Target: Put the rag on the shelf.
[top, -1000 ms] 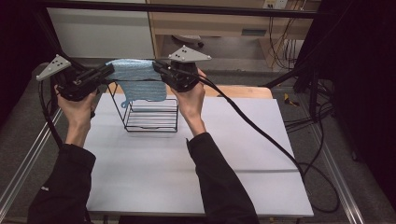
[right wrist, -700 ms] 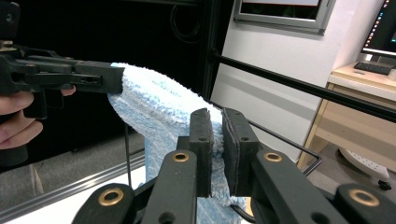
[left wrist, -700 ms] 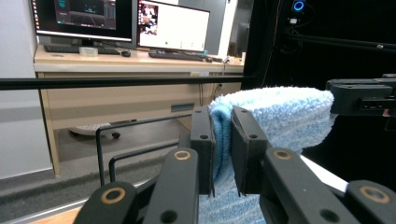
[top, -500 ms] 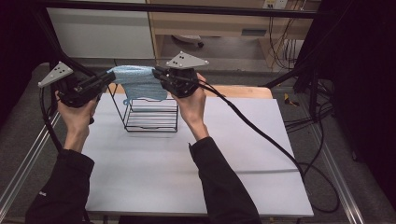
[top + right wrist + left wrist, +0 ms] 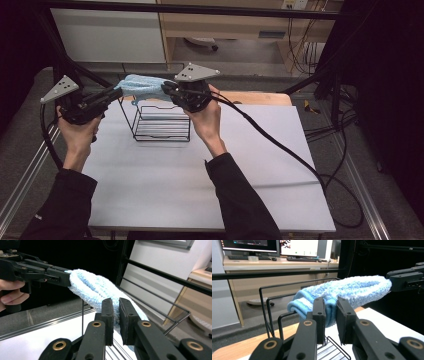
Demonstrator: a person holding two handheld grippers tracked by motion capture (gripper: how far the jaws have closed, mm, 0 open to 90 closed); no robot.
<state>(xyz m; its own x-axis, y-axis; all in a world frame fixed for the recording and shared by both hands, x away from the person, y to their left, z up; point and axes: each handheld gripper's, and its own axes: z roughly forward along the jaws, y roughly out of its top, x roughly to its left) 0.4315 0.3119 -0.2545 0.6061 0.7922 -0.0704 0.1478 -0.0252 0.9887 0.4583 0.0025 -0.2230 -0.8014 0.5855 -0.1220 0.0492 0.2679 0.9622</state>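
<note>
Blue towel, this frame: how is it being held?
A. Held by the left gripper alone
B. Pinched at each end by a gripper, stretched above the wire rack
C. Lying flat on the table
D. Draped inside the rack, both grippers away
B: the left gripper and right gripper each clamp one end of the blue towel, spanning it above the wire rack.

I work in a lab: a white table inside a black metal frame, cables trailing right, monitors and keyboards on a far wooden desk.
</note>
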